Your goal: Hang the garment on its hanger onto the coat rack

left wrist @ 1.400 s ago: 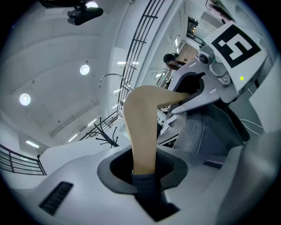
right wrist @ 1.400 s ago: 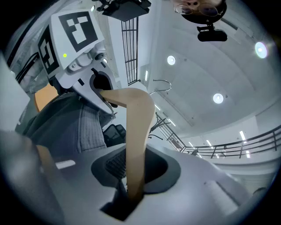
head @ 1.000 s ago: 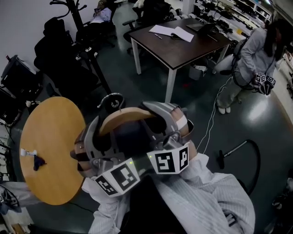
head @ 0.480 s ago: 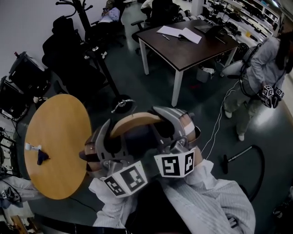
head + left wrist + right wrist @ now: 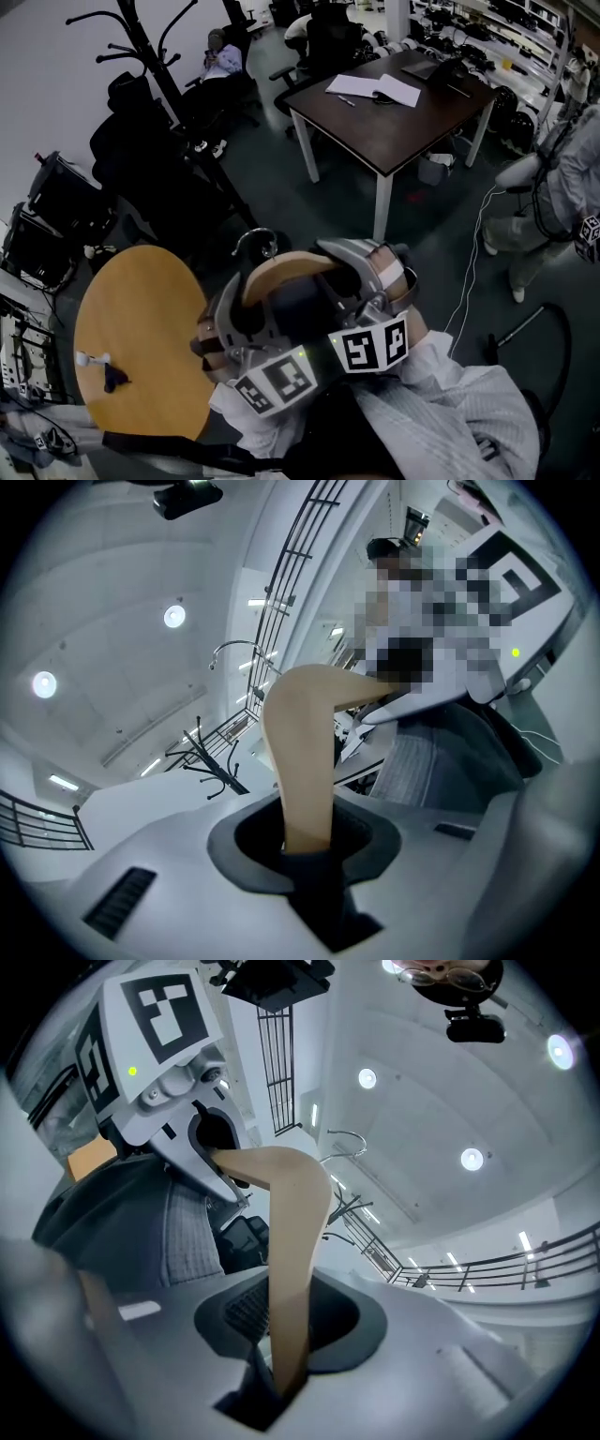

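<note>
Both grippers and their load have slid lower in the head view since a second ago, and the coat rack (image 5: 155, 56) now shows more fully at the upper left. In that view the left gripper (image 5: 242, 298) and right gripper (image 5: 345, 267) hold the two ends of the wooden hanger (image 5: 286, 267), whose metal hook (image 5: 255, 239) points toward the rack but is well apart from it. The dark garment (image 5: 295, 305) hangs below the hanger between the grippers. A round table (image 5: 141, 337) lies to the left, a dark table (image 5: 394, 112) stands beyond, and a person (image 5: 572, 178) stands at the right edge.

The left gripper view shows its jaws pinching one wooden arm of the hanger, which rises out of them and bends toward the right gripper's marker cube.

The right gripper view shows its jaws clamped on the other arm in the same way, with the garment's grey fabric to the left and the hook above against the ceiling.
</note>
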A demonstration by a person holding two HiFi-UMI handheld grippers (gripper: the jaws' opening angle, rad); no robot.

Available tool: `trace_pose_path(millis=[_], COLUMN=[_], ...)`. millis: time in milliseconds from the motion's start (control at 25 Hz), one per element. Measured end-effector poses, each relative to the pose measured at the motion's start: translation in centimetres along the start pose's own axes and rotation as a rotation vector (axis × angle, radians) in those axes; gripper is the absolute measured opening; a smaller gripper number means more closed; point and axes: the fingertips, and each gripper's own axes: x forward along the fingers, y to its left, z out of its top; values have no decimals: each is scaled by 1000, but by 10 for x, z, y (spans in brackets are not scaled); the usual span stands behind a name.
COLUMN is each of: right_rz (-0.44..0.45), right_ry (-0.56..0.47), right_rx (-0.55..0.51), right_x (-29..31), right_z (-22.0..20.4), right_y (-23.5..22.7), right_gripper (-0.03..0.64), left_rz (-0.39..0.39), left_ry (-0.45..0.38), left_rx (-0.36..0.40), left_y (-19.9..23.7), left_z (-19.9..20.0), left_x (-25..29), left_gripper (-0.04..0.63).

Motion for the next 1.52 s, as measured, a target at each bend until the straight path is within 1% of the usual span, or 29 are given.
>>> trace_pose_path(millis=[160, 360, 480, 640, 840, 1040, 1280, 1520], right_rz=[-36, -33, -8, 15, 48, 112, 217, 349], right_ry=[-1, -1, 0, -16, -70, -167, -302, -426], right_rx=[8, -4, -20, -5, 2, 23, 39, 38], right_x=[59, 121, 153, 196, 263, 337, 424, 479], right_z=[-14, -28, -40, -56, -85, -113, -141, -170], right_y=[-15, -25, -27, -28, -33, -58, -93, -111], right_gripper=[77, 77, 77, 77, 77, 77, 77, 77], left_rz=[9, 8, -5, -1, 41, 115, 236, 328], left_ry=[-29, -53, -48, -19, 42, 120, 264, 407], left_rx=[22, 12, -1, -8, -5, -4, -11, -55], left_y=[21, 40, 44, 51, 59, 76, 99, 97], left_z=[-7, -20, -30, -44, -60, -60, -54, -49], left_x=[60, 121, 153, 193, 257, 330, 410, 463], left_gripper=[77, 78, 78, 78, 78, 77, 78, 78])
